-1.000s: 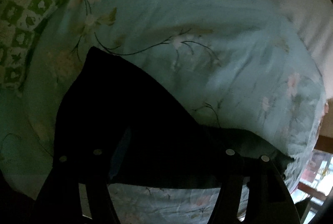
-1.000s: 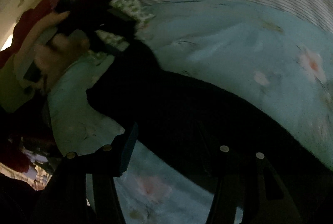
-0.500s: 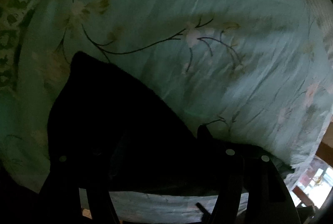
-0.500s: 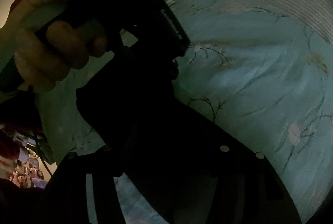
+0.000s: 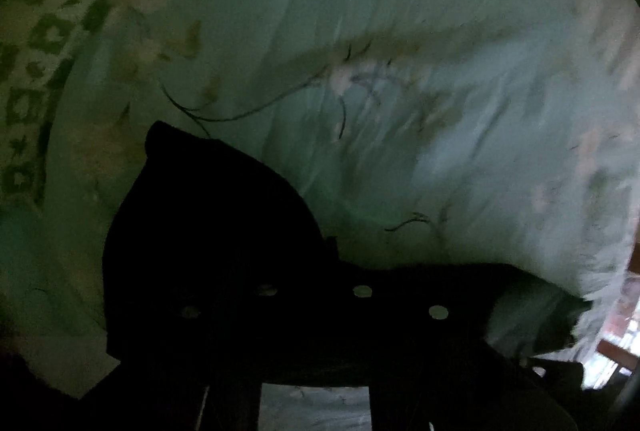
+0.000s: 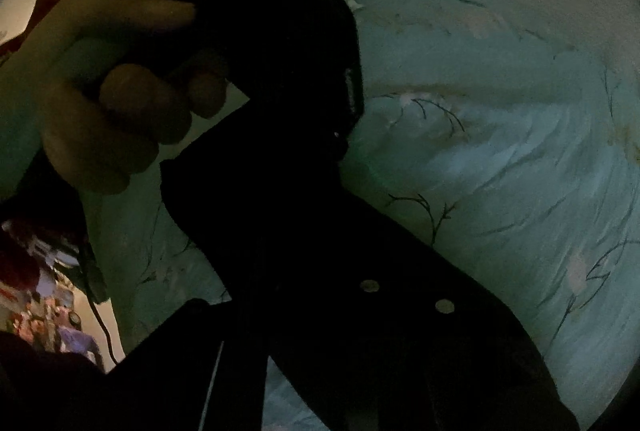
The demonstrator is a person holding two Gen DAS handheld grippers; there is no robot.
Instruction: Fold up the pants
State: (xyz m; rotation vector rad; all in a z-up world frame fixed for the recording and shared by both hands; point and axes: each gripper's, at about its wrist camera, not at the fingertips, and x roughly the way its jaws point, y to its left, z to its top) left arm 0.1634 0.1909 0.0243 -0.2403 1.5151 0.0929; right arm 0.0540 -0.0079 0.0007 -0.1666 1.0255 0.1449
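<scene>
Both grippers have closed up: left gripper (image 5: 312,301) and right gripper (image 6: 320,295) now pinch the black pants (image 5: 208,231), raised off the bedsheet (image 5: 440,111) for folding.

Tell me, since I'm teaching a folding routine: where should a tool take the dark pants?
Probably at the pointed corner of the dark fabric pants, coming from the patterned-pillow side: there the cloth ends in a free edge flat on the pale green floral bedsheet.

Floral teal bedsheet (image 5: 400,31); green-patterned pillow (image 5: 44,31) at edge.
</scene>
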